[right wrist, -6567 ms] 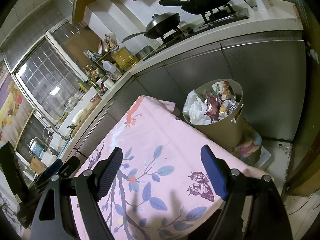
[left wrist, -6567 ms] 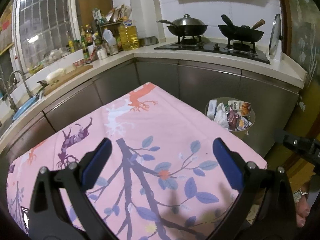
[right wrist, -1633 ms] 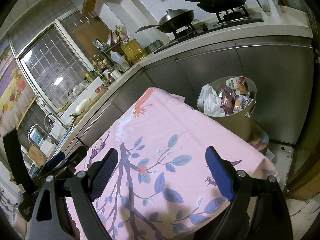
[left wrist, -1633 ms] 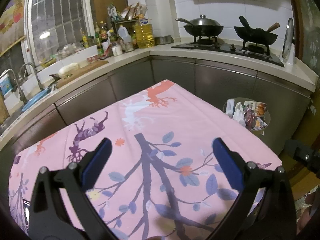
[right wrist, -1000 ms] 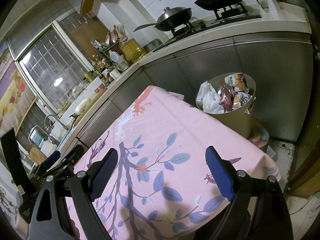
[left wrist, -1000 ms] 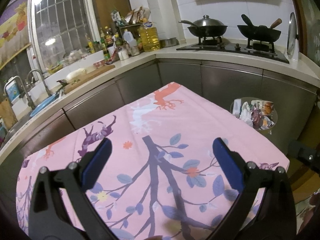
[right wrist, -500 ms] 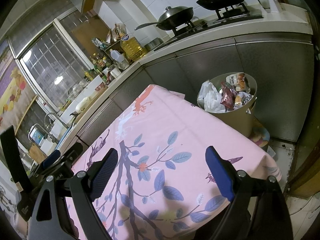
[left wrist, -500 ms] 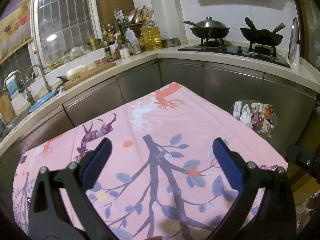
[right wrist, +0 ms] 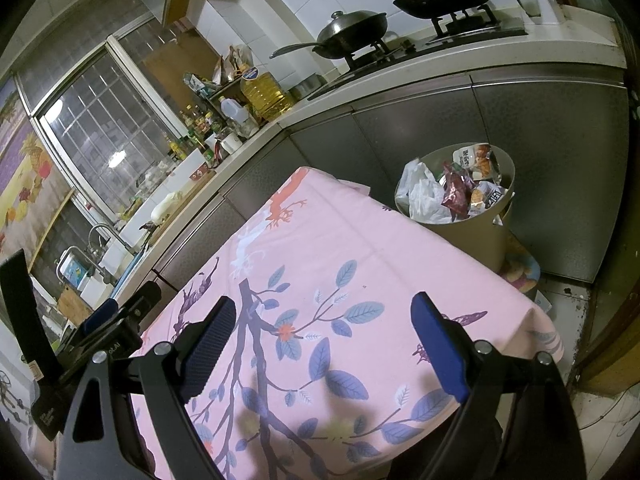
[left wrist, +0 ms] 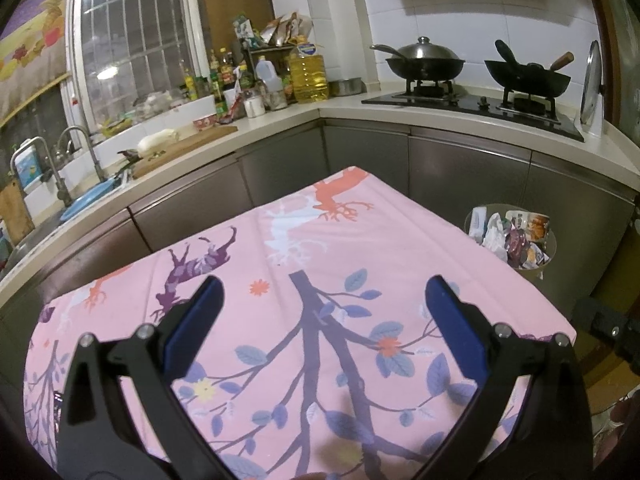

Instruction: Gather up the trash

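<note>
A round beige trash bin (left wrist: pixel 550 258) (right wrist: pixel 476 236) stands on the floor past the table's far right corner, filled with snack wrappers (right wrist: pixel 468 188) and a white plastic bag (right wrist: pixel 422 194). My left gripper (left wrist: pixel 322 304) is open and empty above the pink floral tablecloth (left wrist: pixel 304 248). My right gripper (right wrist: pixel 320 324) is open and empty above the same cloth (right wrist: pixel 328 248). No loose trash shows on the cloth. The left gripper's body also shows in the right wrist view (right wrist: pixel 108 328) at the left.
Grey cabinets and a pale counter wrap the table's far side. A stove carries a lidded wok (left wrist: pixel 422 58) and a black wok (left wrist: pixel 528 74). Bottles and an oil jug (left wrist: pixel 308 74) crowd the corner. A sink with a faucet (left wrist: pixel 76 152) is at left.
Both grippers have risen and drawn back slightly, so more of the tablecloth and kitchen shows. Both stay open and empty.
</note>
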### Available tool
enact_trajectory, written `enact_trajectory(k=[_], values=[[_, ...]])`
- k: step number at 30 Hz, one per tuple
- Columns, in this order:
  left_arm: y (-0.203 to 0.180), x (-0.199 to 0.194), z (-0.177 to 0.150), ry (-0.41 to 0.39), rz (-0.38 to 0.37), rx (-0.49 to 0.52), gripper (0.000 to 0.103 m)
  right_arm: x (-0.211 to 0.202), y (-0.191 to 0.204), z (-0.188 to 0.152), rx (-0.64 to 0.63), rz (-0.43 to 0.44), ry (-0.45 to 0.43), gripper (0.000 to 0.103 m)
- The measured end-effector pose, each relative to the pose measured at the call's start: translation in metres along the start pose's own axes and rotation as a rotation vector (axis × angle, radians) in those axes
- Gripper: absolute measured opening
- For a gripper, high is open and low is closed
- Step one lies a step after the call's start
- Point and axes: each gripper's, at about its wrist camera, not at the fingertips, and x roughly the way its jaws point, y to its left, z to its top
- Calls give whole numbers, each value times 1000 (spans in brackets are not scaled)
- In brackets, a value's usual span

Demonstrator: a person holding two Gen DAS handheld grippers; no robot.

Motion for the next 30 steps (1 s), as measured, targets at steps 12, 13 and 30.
enact_trajectory(k=[12, 13, 30], values=[[0, 0, 0, 0, -2, -1, 97, -2, 4, -9, -14, 6, -7, 86], [0, 0, 0, 0, -1, 0, 97, -2, 4, -9, -15, 6, -8, 86], [0, 0, 0, -1, 0, -1, 97, -4, 6, -11, -7, 5, -4, 86]])
